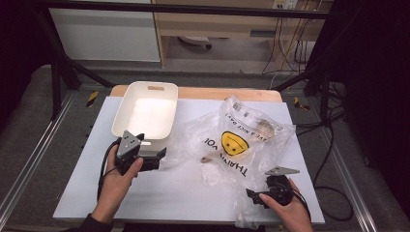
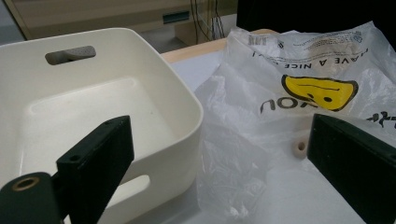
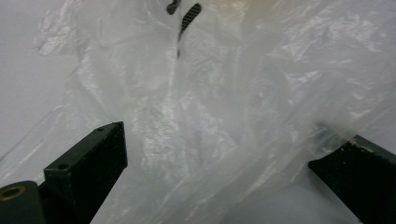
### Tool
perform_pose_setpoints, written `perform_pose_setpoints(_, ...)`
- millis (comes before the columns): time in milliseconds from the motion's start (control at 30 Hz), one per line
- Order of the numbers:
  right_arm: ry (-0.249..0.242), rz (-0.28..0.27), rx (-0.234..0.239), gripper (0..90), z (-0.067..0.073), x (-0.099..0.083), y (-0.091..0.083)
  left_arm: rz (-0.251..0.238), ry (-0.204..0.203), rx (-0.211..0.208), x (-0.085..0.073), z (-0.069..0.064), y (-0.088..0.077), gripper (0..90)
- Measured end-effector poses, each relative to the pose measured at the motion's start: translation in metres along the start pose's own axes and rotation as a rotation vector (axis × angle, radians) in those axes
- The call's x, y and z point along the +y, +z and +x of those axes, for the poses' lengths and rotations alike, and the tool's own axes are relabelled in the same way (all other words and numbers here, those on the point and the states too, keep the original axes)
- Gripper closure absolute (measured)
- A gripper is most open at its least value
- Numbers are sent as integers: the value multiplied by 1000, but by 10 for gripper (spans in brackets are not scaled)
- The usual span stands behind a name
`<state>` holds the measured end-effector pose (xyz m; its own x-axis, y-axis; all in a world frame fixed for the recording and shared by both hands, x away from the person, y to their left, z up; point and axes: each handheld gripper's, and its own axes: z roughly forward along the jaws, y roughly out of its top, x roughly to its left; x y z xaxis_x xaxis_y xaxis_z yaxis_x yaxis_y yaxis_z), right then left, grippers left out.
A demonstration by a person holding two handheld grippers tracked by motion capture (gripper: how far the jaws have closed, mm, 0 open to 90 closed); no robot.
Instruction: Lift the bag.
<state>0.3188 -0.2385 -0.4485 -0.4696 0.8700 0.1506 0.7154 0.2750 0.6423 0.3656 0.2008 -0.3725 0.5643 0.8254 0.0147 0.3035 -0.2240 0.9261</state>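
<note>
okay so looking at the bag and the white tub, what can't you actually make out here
- Bag contents: the plastic bag is crumpled and glary in the high view; a small pale ring-like piece shows through it in the left gripper view, too small to identify.
- Right gripper: plastic folds blur whether it touches film.
- White tub: near wall partly behind the left gripper.

High view overhead; gripper views close, perhaps sharing bag (image 1: 237, 140).

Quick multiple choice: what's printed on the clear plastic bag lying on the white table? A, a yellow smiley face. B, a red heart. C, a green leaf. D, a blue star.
A: the clear plastic bag carries a yellow smiley face with black lettering around it; it shows in the high view and again in the left gripper view, beside the empty cream plastic tub.
</note>
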Motion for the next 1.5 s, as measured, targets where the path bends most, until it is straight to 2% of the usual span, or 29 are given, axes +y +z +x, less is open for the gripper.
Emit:
perform_pose_setpoints(167,-49,14,18,50,13,3,6,-3,3,5,0,0,-1,69)
perform_pose_setpoints(333,-119,35,18,44,29,6,15,-10,5,8,2,1,-2,69)
perform_pose_setpoints(400,-166,43,1,37,37,6,19,-9,4,11,2,2,-2,70)
perform_pose_setpoints(433,-196,52,-25,36,41,6,21,-8,4,11,2,2,-2,70)
perform_pose_setpoints(533,-208,55,-32,77,43,6,21,-10,4,14,2,2,-3,70)
perform_pose_setpoints(667,-237,30,-10,215,44,4,17,-11,3,12,2,2,-3,72)
perform_pose_setpoints(933,-271,9,26,614,45,5,13,-13,9,12,3,1,-3,76)
perform_pose_setpoints(1067,-289,12,43,764,46,6,13,-9,13,9,3,0,-3,76)
perform_pose_setpoints(1267,-290,23,75,885,47,8,14,-9,14,9,3,0,-3,78)
perform_pose_setpoints(1500,-286,38,67,900,44,10,11,-16,11,5,4,-1,-3,78)
